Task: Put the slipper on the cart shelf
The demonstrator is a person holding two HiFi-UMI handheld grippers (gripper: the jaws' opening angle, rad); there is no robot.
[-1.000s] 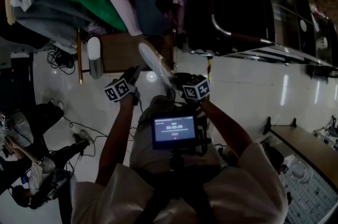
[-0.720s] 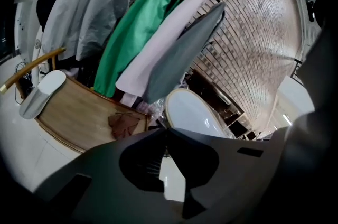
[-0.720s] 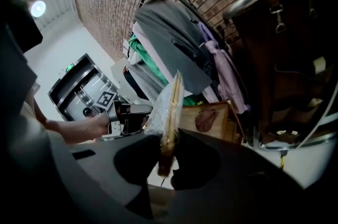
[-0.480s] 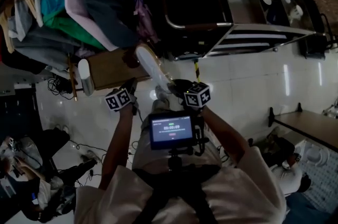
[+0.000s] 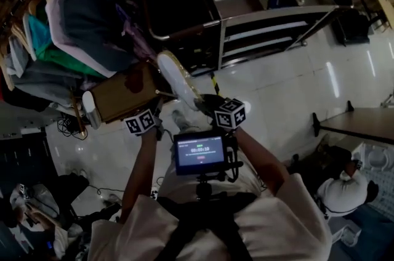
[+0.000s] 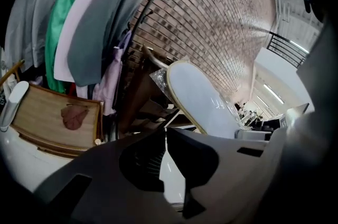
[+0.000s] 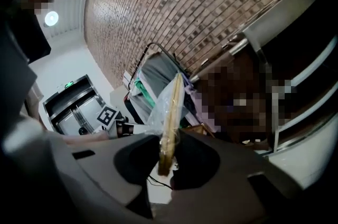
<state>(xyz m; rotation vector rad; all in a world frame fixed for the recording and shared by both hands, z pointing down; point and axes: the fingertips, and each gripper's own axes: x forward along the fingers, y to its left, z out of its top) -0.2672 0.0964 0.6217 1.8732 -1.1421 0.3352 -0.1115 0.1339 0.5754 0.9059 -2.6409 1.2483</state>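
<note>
**Slipper pinched in the right gripper, cart shelves ahead**

Closest to the body, a small lit screen (image 5: 200,152) sits on a chest mount, and the forearms reach past it on either side. Left of it, the left gripper (image 6: 163,136) is clenched with its jaws meeting tip to tip and nothing between them. The right gripper (image 7: 169,162) is clamped on the rim of the slipper (image 5: 175,78). The slipper is pale, wrapped in clear film, and stands up and away from the jaws, tilted to the left. From the right gripper view only its thin edge shows; from the left gripper view its broad pale face fills the space just right of the shut jaws.

Under and beyond the slipper, a glossy white floor (image 5: 289,93) gives open room ahead and to the right. A dark table edge (image 5: 363,124) bounds it at the right, with another person (image 5: 341,192) low in that corner. The left side is tighter. A wooden tray (image 5: 120,96) with a reddish patch lies near the left gripper, and a pale oblong thing (image 5: 90,111) lies at its end, too dim to identify. Crowded hanging clothes (image 5: 68,32) press in above it.

Farthest off stands the cart (image 5: 277,12), well apart from the slipper, its shelves stepping down toward the floor. Small items on its top level are too dark to name, and its far end is cut off by the frame. A brick wall (image 6: 211,22) rises behind.
</note>
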